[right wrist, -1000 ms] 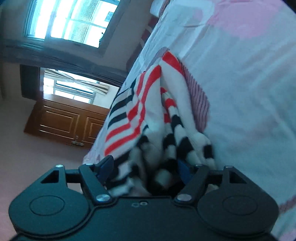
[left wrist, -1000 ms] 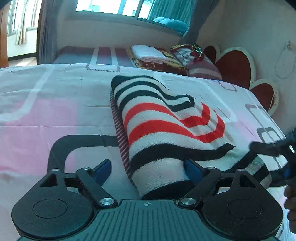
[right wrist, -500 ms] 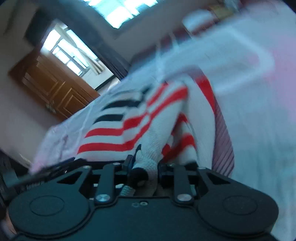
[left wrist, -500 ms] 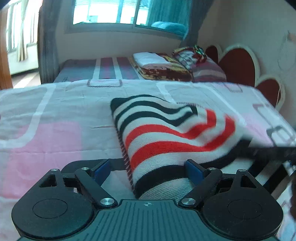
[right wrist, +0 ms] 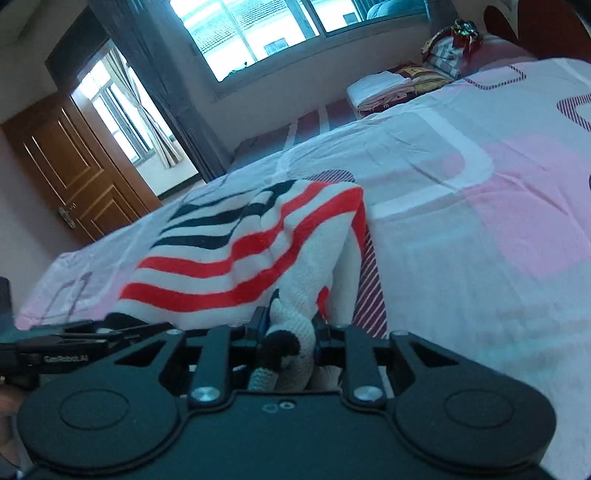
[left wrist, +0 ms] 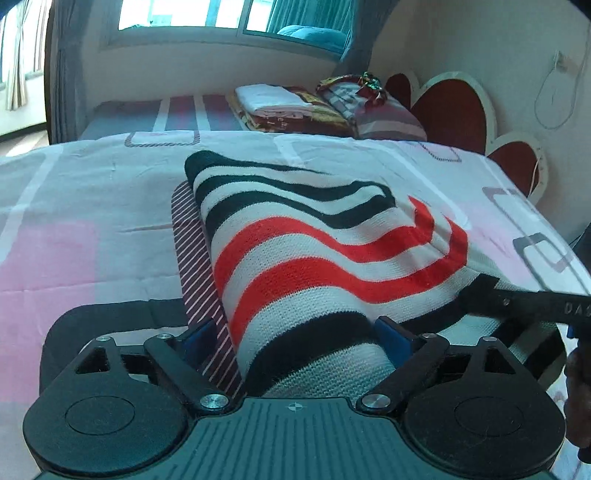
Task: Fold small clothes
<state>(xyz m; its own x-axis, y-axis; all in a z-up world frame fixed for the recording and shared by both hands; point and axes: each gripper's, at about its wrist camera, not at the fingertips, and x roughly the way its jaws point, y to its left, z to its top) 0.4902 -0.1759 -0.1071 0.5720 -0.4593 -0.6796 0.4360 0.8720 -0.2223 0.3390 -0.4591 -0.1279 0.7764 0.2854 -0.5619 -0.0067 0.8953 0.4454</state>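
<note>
A striped knit sweater (left wrist: pixel 317 258), white with black and red bands, lies folded on the pink and white bed sheet (left wrist: pixel 74 236). It also shows in the right wrist view (right wrist: pixel 236 254). My left gripper (left wrist: pixel 299 338) is open, its blue pads on either side of the sweater's near end. My right gripper (right wrist: pixel 288 328) is shut on a bunched edge of the sweater, and shows in the left wrist view (left wrist: pixel 484 291) at the sweater's right side. A thin-striped maroon cloth (left wrist: pixel 195 258) lies under the sweater.
Folded bedding and pillows (left wrist: pixel 291 110) are stacked at the far end of the bed, by a red heart-shaped headboard (left wrist: pixel 454 114). A window (left wrist: pixel 229 14) is behind. A wooden door (right wrist: pixel 74 166) stands to the left in the right wrist view.
My right gripper closed on the sweater's edge and swung level. My left gripper stayed open and moved in closer around the sweater's near end.
</note>
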